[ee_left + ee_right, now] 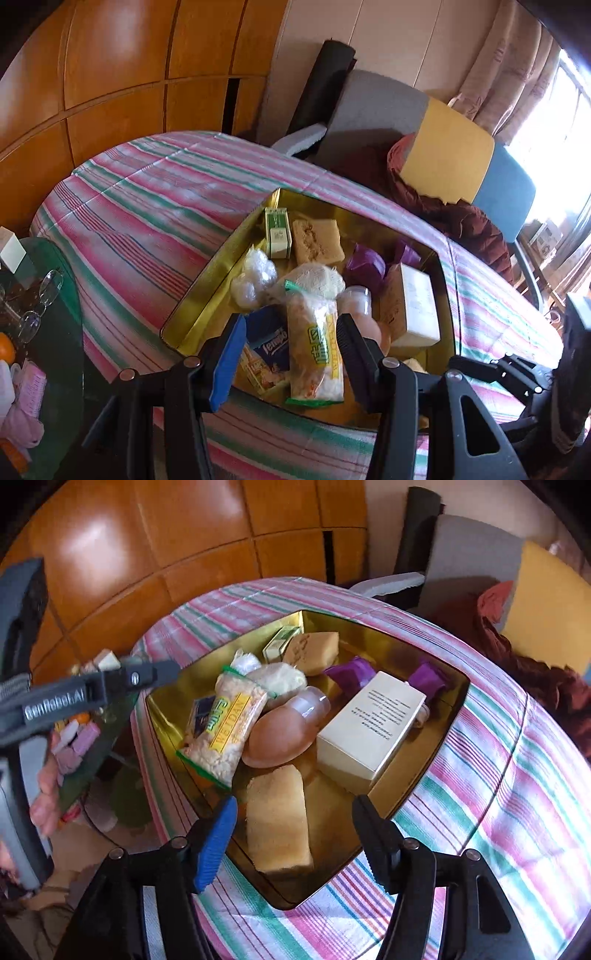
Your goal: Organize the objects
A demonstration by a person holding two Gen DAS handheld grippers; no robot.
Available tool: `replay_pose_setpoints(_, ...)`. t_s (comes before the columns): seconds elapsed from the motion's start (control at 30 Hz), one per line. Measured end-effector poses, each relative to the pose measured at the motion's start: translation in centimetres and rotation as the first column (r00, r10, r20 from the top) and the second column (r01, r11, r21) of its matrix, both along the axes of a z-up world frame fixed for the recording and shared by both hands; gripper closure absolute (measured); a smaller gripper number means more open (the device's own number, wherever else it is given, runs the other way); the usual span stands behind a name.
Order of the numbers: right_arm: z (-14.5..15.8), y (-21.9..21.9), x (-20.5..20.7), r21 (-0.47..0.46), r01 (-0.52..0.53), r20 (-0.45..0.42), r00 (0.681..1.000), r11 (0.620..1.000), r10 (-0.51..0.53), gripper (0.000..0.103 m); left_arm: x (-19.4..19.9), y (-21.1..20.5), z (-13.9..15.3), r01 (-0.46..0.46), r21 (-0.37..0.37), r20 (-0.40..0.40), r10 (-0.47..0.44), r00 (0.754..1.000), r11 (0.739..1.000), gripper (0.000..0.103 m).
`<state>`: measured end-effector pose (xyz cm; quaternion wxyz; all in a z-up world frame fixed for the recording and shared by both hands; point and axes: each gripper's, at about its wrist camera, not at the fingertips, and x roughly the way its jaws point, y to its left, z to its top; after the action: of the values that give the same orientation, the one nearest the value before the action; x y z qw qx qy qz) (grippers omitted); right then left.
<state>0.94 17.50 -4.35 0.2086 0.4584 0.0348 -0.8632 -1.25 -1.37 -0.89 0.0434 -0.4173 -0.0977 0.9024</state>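
Note:
A gold tray [207, 273] [436, 753] on a striped cloth holds many items: a snack packet [316, 350] [225, 727], a blue tissue pack [267, 341], a cream box [417, 302] [369, 723], a clear-capped bottle [288, 731], yellow sponges [277, 819] [317, 240], purple wrappers [351, 672], a green-white box [277, 232]. My left gripper [291, 354] is open, hovering over the snack packet. My right gripper [295, 834] is open, above the near sponge. The left gripper's body [74, 698] shows at the left of the right wrist view.
A glass side table [55, 295] at left carries glasses, an orange and small items. Behind the cloth-covered table stand wooden cabinets [129, 74], a grey chair [376, 107], a yellow cushion [447, 151] and dark red clothing [465, 221].

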Motion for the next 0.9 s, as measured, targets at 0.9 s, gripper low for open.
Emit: replay_pose_setpoints(0.9,2.7,-1.6,2.1,0.08,0.274,-0.106,0.958,0.958,-0.265,0.002,2.4,0.5,0.4,0.021,-0.072,-0.028,-0.023,0.999,0.997,0.052)
